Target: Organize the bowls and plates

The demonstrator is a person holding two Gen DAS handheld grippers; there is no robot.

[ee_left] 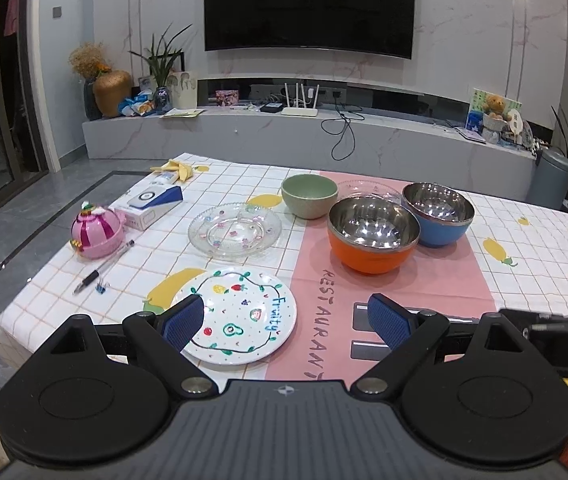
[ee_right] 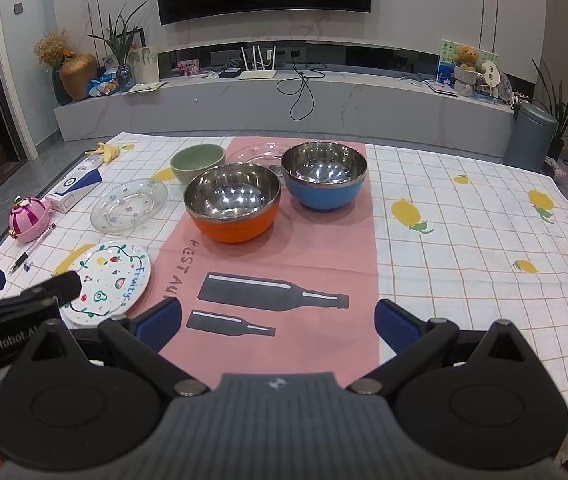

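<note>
A white fruit-painted plate (ee_left: 243, 316) (ee_right: 107, 284) lies at the table's near left. Behind it sits a clear glass plate (ee_left: 235, 230) (ee_right: 129, 205). A green bowl (ee_left: 310, 194) (ee_right: 197, 162), an orange steel-lined bowl (ee_left: 372, 234) (ee_right: 232, 202) and a blue steel-lined bowl (ee_left: 438, 214) (ee_right: 323, 176) stand on the pink runner. A second clear plate (ee_left: 368, 188) (ee_right: 257, 152) lies behind them. My left gripper (ee_left: 286, 322) is open, its left finger over the painted plate's near edge. My right gripper (ee_right: 277, 326) is open above the runner, holding nothing.
At the left of the checked tablecloth (ee_right: 464, 240) lie a pink round box (ee_left: 97, 232), a pen (ee_left: 103, 267), a white and blue carton (ee_left: 149, 204) and a banana peel (ee_left: 177, 169). Beyond the far edge are a TV bench (ee_left: 284, 136) and a grey bin (ee_right: 530, 138).
</note>
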